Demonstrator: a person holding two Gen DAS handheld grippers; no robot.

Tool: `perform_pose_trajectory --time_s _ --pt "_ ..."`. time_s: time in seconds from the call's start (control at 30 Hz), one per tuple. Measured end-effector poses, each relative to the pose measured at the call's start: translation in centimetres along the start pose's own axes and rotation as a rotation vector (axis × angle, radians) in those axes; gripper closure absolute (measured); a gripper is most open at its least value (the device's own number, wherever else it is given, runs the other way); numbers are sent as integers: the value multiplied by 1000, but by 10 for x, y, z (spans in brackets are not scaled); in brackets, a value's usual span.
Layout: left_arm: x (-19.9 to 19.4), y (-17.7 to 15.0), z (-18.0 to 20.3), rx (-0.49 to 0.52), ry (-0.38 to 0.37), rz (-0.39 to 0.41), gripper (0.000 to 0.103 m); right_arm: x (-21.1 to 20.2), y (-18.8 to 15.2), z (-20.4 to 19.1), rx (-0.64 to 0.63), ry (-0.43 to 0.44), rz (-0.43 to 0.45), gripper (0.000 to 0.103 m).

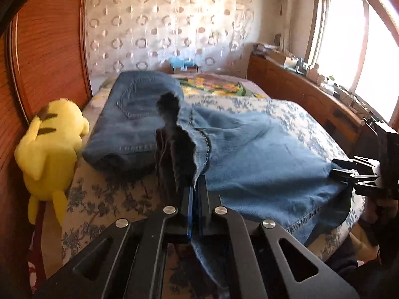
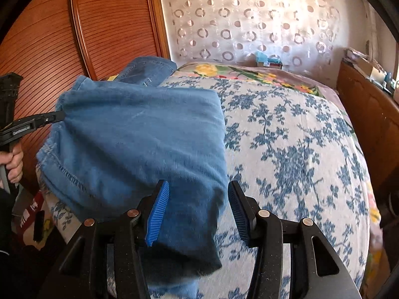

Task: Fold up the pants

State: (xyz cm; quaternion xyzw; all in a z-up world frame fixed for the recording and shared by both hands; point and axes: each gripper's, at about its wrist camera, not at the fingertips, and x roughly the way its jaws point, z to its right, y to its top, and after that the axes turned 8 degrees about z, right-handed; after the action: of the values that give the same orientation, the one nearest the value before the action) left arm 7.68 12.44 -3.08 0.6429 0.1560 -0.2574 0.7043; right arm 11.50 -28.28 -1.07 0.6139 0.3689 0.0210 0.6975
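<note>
My left gripper [image 1: 197,191] is clamped on the hem edge of the jeans [image 1: 261,154], fingers fully together with denim pinched between the blue pads and a flap of cloth hanging below them. My right gripper [image 2: 198,209] is half open: the other corner of the same leg end sits between the fingers [image 2: 158,211], but the pads don't look pressed on it (gap visible on the right pad side). So only one real grip right now.

The jeans lie on the bed [image 2: 286,149], on the blue floral bedspread. The leg end faces me, and the seat and back pocket [image 1: 129,104] lie further up toward the headboard, beside the yellow plush toy [image 1: 52,144].

Handling read: mid-weight denim, soft and limp, not slippery against ribbed pads. It will sag between two hold points, and a one-sided lift would skew the fold. The hem is stitched double, so it's the stiffest place to hold. I'd want the right fingers closed on the hem corner opposite the left grip, both holds near the outer edges, before carrying the leg end up toward the waistband.
</note>
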Motion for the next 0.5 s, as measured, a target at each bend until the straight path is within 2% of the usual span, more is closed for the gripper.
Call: perform_pose_trajectory --time_s 0.13,0.17,0.23,0.3,0.33,0.4,0.5 --pt "3 -4 8 17 18 -20 93 -3 -9 -2 -6 -6 -24 52" --pt "2 -3 10 21 22 -15 88 -4 -11 -1 -5 -10 -27 52" --pt "-3 -3 18 33 28 0 75 -7 -14 0 -5 -9 -31 52" --pt "-10 -2 24 40 24 28 48 -10 -16 -1 -1 -8 -34 52" --pt "-13 0 27 42 20 41 44 -11 -17 -1 3 -5 -35 52" --pt "-20 2 32 43 5 63 27 -14 -19 -1 8 -3 -37 52" --pt "-27 6 44 50 -22 95 26 -19 -20 -1 10 -3 -33 52"
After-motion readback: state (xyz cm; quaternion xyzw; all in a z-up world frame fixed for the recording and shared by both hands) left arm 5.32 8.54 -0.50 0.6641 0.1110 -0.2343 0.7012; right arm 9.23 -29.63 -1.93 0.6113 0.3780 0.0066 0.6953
